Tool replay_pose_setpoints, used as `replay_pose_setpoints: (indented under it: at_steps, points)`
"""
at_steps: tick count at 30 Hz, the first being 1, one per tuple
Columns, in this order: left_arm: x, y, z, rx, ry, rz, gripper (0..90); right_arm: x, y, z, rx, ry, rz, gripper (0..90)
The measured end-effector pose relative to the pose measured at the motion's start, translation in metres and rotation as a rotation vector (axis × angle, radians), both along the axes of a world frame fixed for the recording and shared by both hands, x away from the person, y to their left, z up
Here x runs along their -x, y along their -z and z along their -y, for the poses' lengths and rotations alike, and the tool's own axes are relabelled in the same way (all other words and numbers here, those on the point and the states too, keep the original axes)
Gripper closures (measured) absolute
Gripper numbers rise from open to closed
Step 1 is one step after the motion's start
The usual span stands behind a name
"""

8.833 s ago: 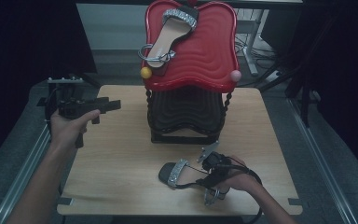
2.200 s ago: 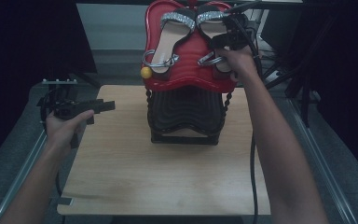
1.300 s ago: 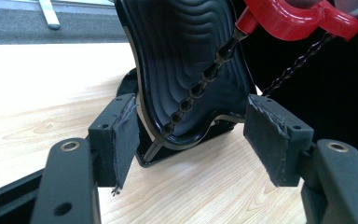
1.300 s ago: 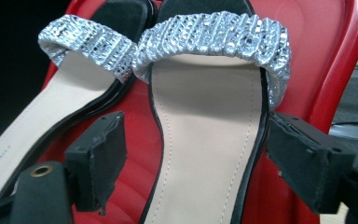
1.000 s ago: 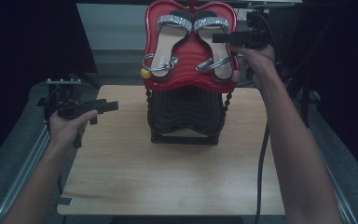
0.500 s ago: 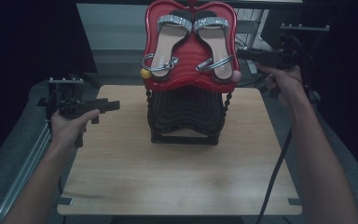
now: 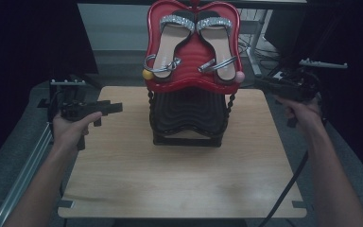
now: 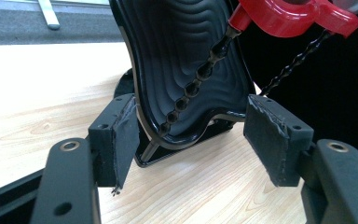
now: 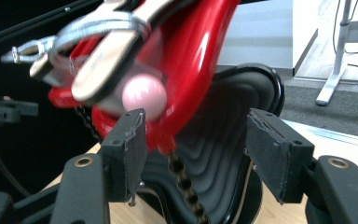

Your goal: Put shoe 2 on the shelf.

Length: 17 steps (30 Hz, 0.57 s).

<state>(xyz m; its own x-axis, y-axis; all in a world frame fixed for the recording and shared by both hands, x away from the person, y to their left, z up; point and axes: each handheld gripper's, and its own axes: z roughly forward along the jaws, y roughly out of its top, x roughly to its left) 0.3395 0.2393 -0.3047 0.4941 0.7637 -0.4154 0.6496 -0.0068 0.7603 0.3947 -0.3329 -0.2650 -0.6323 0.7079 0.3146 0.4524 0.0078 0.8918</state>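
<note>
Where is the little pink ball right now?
In the high view the pink ball sits at the right lower corner of the red shoe stand, beside the right sandal's heel.

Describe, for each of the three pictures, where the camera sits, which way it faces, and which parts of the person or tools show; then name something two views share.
High view: above the person's side, facing forward and down on the table; both forearms, left hand-held gripper, right hand-held gripper.
Left gripper view: rides that tool, faces the black tray; open jaws.
Right gripper view: faces the red tray and a sandal; open jaws.
Shared: both trays.
</note>
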Motion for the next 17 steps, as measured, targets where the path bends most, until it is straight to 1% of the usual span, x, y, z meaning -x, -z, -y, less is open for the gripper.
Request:
replay_pose_setpoints:
  at_steps: [2, 5, 8, 9, 11, 12, 13, 14, 16, 17]
  points:
    - [0.0, 0.001, 0.001, -0.002, 0.001, -0.001, 35.4, 0.003, 0.008, 0.003, -0.001, 0.001, 0.003, 38.7]
    - [-0.001, 0.002, 0.002, -0.004, 0.003, -0.004, 35.4, 0.005, 0.018, 0.007, -0.004, 0.0, -0.006, 38.8]
    - [-0.001, 0.003, 0.004, -0.003, 0.003, -0.006, 35.4, 0.006, 0.025, 0.01, 0.001, 0.002, -0.011, 38.8]
    - [-0.001, 0.003, 0.005, -0.003, 0.003, -0.006, 35.4, 0.006, 0.026, 0.011, -0.003, 0.003, -0.015, 38.8]
    - [-0.002, 0.003, 0.006, -0.004, 0.004, -0.004, 35.4, 0.006, 0.026, 0.012, -0.003, 0.004, -0.006, 38.8]
    - [-0.002, 0.003, 0.006, -0.005, 0.006, -0.003, 35.4, 0.007, 0.025, 0.012, -0.008, 0.003, -0.01, 38.8]
    - [-0.002, 0.003, 0.006, -0.005, 0.005, -0.002, 35.4, 0.007, 0.025, 0.012, -0.008, 0.002, 0.001, 38.8]
    - [-0.001, 0.004, 0.006, -0.004, 0.006, -0.001, 35.5, 0.008, 0.024, 0.012, -0.006, 0.001, 0.001, 38.7]
    - [0.0, 0.007, 0.007, -0.006, 0.002, 0.0, 35.4, 0.01, 0.026, 0.012, -0.003, 0.0, 0.008, 38.2]
    - [0.001, 0.009, 0.008, -0.007, 0.003, 0.0, 35.4, 0.011, 0.027, 0.012, -0.004, 0.001, 0.005, 37.9]
